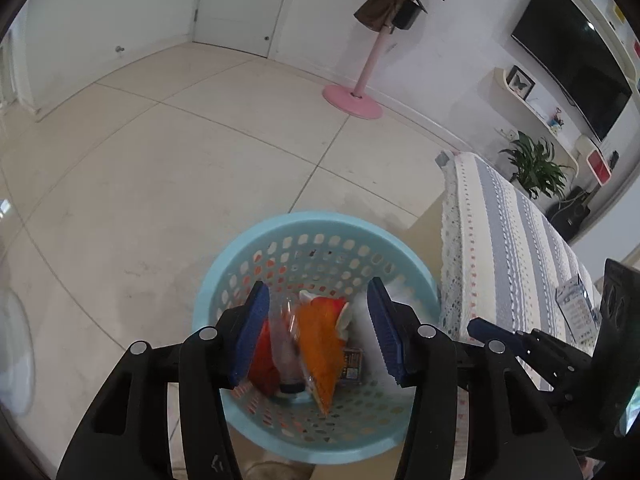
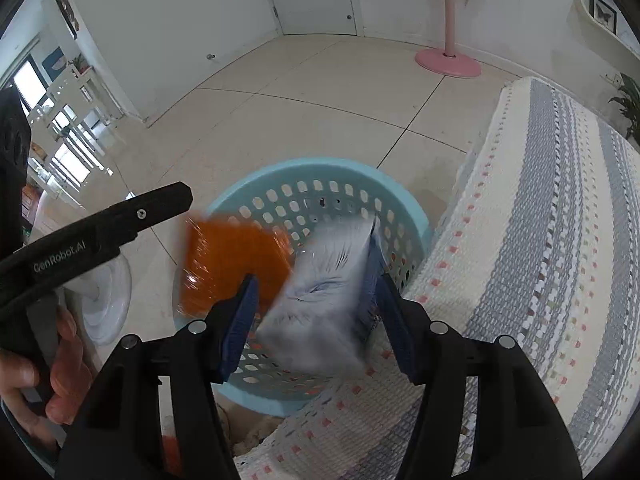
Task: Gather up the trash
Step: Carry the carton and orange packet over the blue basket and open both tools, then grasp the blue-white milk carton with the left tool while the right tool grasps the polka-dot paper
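Observation:
A light blue perforated basket [image 1: 320,224] stands on the floor beside a cloth-covered table. My left gripper [image 1: 318,300] is open above it. Between its fingers an orange wrapper [image 1: 320,348] hangs blurred over the basket, with a clear plastic bottle [image 1: 286,344] and a red packet [image 1: 266,356] below. In the right wrist view my right gripper [image 2: 314,284] is open over the basket [image 2: 320,168]. A white-blue packet [image 2: 324,300] is blurred between its fingers, against the right pad. The orange wrapper [image 2: 228,264] is blurred to its left.
A table with a striped white and blue cloth [image 1: 516,248] stands right of the basket. A pink coat stand [image 1: 354,100], a potted plant [image 1: 532,164] and a TV [image 1: 572,52] are further back. A white fan base [image 2: 106,300] sits left of the basket.

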A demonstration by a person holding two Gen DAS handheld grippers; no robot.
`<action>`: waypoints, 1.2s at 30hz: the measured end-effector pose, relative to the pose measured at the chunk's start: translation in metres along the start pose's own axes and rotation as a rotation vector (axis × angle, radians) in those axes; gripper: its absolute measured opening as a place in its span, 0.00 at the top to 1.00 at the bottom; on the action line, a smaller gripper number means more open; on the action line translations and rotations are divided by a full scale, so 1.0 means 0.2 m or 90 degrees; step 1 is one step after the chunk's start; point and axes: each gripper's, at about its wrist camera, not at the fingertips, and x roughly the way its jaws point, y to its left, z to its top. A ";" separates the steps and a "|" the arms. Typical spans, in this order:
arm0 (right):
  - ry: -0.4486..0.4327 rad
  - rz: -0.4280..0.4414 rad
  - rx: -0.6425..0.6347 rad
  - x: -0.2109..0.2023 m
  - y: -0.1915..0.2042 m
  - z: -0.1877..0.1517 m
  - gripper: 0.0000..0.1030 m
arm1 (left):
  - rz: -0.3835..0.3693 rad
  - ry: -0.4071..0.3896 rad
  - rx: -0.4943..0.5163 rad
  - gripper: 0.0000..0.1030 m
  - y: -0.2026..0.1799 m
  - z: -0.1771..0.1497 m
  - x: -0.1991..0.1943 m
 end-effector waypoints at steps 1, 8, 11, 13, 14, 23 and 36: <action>0.001 0.001 0.002 0.01 0.01 0.00 0.44 | -0.002 0.001 -0.003 0.53 0.02 -0.01 0.00; -0.015 0.001 0.028 -0.09 -0.06 -0.06 0.45 | -0.016 -0.018 0.014 0.53 -0.03 -0.02 -0.06; -0.043 -0.012 0.037 -0.22 -0.13 -0.10 0.51 | -0.040 -0.035 0.027 0.53 -0.11 -0.02 -0.12; -0.068 -0.030 0.043 -0.34 -0.21 -0.10 0.52 | -0.073 -0.044 0.038 0.53 -0.20 -0.01 -0.19; -0.080 -0.038 0.047 -0.40 -0.23 -0.11 0.52 | -0.083 -0.048 0.044 0.53 -0.25 -0.01 -0.21; -0.203 -0.192 0.138 -1.07 -0.82 -0.30 0.52 | -0.193 -0.064 0.148 0.53 -0.93 -0.05 -0.38; -0.159 -0.256 0.257 -1.14 -1.56 -0.60 0.52 | -0.296 0.095 0.190 0.67 -1.68 -0.32 0.04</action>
